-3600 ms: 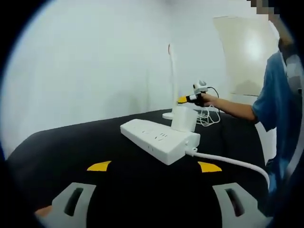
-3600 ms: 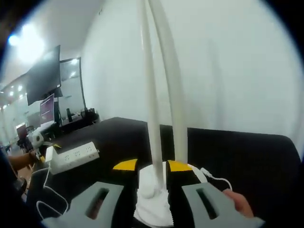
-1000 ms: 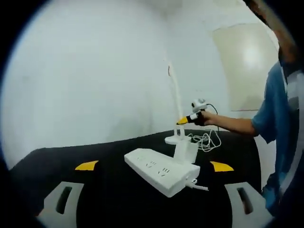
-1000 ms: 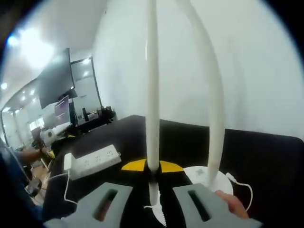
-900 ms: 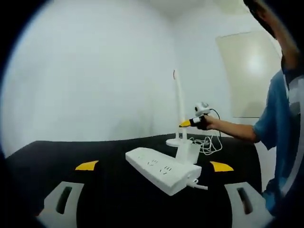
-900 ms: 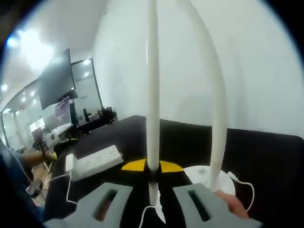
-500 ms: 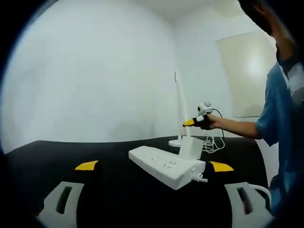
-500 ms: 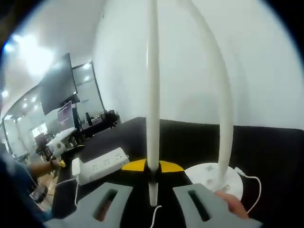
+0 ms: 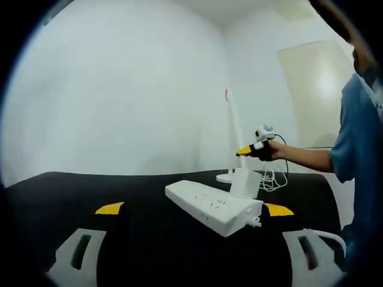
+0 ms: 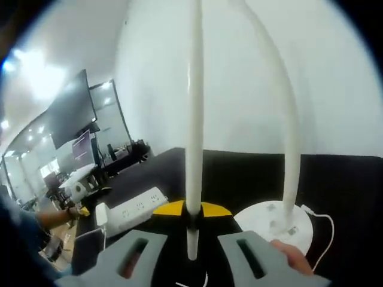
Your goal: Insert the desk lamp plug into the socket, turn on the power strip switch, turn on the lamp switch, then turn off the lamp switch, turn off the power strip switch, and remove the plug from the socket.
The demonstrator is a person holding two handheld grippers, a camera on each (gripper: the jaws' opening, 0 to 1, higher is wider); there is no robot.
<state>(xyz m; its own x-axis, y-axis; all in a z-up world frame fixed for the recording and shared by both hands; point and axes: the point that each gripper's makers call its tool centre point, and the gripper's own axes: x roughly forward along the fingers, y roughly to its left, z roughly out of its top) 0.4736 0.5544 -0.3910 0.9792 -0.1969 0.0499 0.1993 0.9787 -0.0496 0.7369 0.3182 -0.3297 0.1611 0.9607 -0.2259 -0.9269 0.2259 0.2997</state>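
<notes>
A white power strip (image 9: 212, 206) lies on the black table (image 9: 143, 239), with a white plug block (image 9: 245, 182) standing in its far end. Behind it rises the white desk lamp (image 9: 231, 134). My left gripper (image 9: 194, 209) is open, its jaws set wide on either side of the strip and short of it. My right gripper (image 10: 190, 208) is shut on the lamp's straight white arm (image 10: 193, 119). The curved stem (image 10: 288, 137) runs down to the round base (image 10: 275, 224). The right gripper (image 9: 254, 148) also shows beside the lamp, held by a hand.
A thin white cable (image 10: 323, 239) leaves the lamp base, and loose cable (image 9: 272, 179) lies beside it. The strip's own cord (image 9: 320, 234) runs off to the right. A person in a blue sleeve (image 9: 359, 149) stands at the table's right side. Plain white walls stand behind.
The right gripper has stayed shut on the lamp's arm, which stands slightly higher over the base. Both cameras have shifted a little. The strip and plug block have not moved.
</notes>
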